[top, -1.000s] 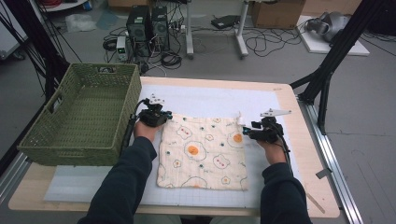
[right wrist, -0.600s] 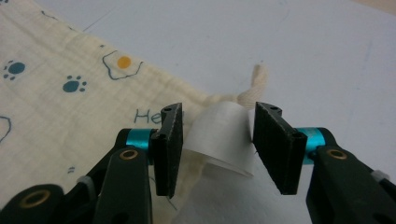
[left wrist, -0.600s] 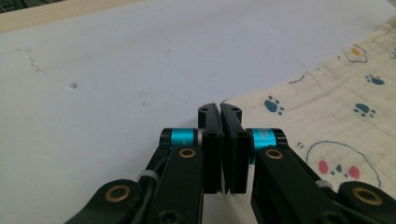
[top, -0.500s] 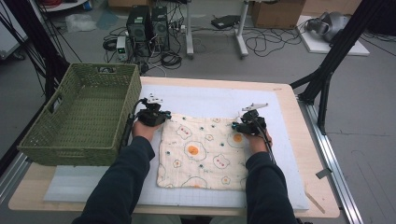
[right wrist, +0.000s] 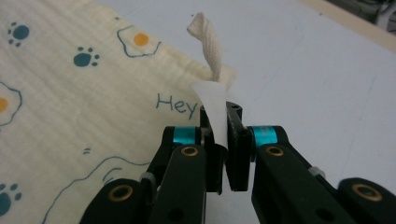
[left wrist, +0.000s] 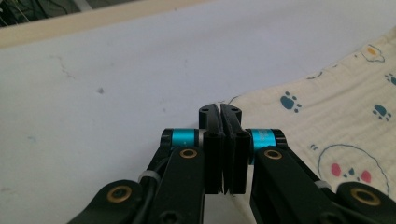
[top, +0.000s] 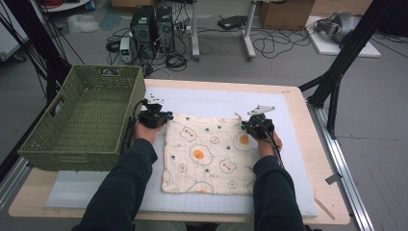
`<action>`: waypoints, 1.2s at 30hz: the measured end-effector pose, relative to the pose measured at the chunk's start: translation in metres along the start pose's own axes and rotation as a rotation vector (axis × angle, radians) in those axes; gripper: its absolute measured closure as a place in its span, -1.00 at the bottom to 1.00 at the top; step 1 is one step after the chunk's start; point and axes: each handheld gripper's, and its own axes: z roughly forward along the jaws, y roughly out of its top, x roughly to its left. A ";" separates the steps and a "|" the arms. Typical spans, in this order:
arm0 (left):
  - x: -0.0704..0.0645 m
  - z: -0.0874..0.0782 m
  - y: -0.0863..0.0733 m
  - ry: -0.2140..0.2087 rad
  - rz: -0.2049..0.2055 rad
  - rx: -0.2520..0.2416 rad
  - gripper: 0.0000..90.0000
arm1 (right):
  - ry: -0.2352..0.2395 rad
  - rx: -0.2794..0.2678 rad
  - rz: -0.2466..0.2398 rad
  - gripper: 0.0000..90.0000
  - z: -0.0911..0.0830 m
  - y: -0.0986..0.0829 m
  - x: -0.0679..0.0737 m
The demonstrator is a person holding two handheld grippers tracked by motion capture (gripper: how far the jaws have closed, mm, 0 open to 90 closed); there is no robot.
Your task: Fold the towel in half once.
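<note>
Cloth [top: 208,153] with fried eggs and paw prints lies flat on the white mat [top: 211,102], between the two tools. The right gripper [right wrist: 219,122] has its jaws pinched on the far right corner of the cloth, right by the white tag [right wrist: 212,103] and the little loop [right wrist: 205,30]. The left gripper [left wrist: 219,114] sits at the far left corner with its jaws pressed together, but I cannot tell for sure if any cloth is caught between them. I think the step now is grabbing both far corners to fold the cloth. Next, both tools would need to lift together and bring that far edge back toward the person, keeping it even. Past the tools the mat is bare, so there is room to lift. Off to the left of the left gripper stands the green basket [top: 62,149], quite close, so that hand should not swing wide. Farther off, the table edge [top: 226,86] is well away.
</note>
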 end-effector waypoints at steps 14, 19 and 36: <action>-0.012 -0.020 0.008 -0.098 0.012 -0.089 0.94 | 0.024 -0.102 0.025 0.94 -0.025 -0.003 -0.003; -0.016 -0.028 0.010 -0.100 0.046 -0.086 0.94 | 0.044 -0.124 0.022 0.94 -0.038 -0.004 -0.002; -0.029 -0.056 -0.014 -0.153 0.039 -0.137 0.94 | 0.080 -0.127 -0.068 0.94 -0.070 -0.002 0.022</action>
